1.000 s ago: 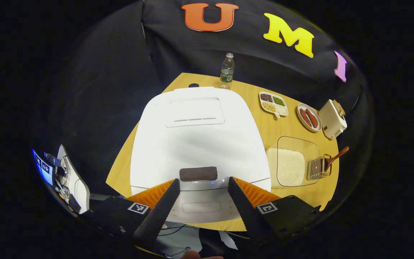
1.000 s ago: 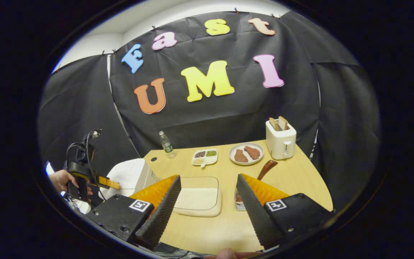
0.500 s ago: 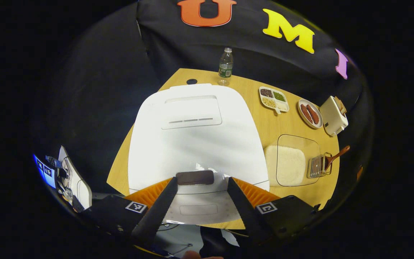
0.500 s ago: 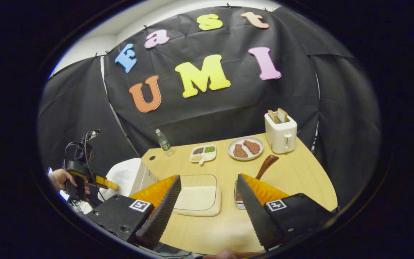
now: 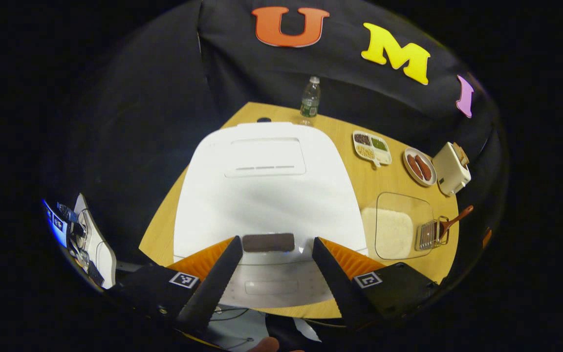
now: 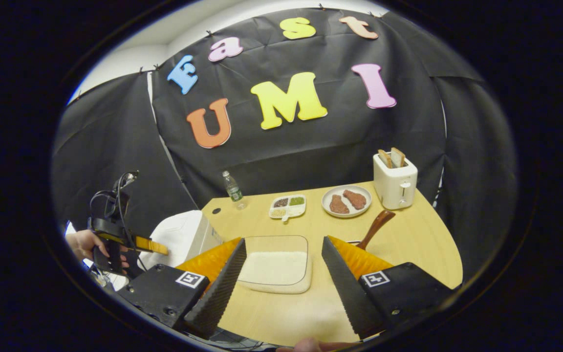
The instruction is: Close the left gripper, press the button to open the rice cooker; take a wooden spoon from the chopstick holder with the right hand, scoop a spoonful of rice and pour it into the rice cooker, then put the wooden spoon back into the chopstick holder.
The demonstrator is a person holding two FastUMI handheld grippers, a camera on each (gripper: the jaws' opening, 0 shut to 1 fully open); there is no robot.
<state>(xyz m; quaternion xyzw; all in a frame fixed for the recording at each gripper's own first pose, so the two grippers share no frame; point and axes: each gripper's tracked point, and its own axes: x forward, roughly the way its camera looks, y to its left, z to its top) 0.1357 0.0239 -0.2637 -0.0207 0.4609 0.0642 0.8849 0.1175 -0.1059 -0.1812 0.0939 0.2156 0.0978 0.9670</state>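
The white rice cooker [image 5: 267, 195] stands with its lid down, and its dark button [image 5: 268, 242] sits at the front edge. My left gripper [image 5: 276, 240] hovers open above that button, one finger on either side of it. A clear box of rice [image 5: 399, 230] lies to the cooker's right, then the wire chopstick holder [image 5: 430, 234] with the wooden spoon [image 5: 455, 220] in it. My right gripper [image 6: 283, 241] is open and empty above the rice box [image 6: 276, 266]. The spoon handle [image 6: 377, 226] rises behind its right finger. A hand holds the left gripper [image 6: 164, 249] at the rice cooker [image 6: 184, 234].
Along the back of the wooden table [image 6: 408, 234] stand a water bottle [image 6: 232, 187], a divided dish of grains [image 6: 288, 206], a plate of meat [image 6: 346, 200] and a white toaster [image 6: 395, 182] with bread. A device with cables [image 5: 86, 239] lies off the table's left side.
Both views drifted slightly: the left gripper tilted a little over the cooker's button, and the right gripper swung a bit to the left. Both grippers stay open.
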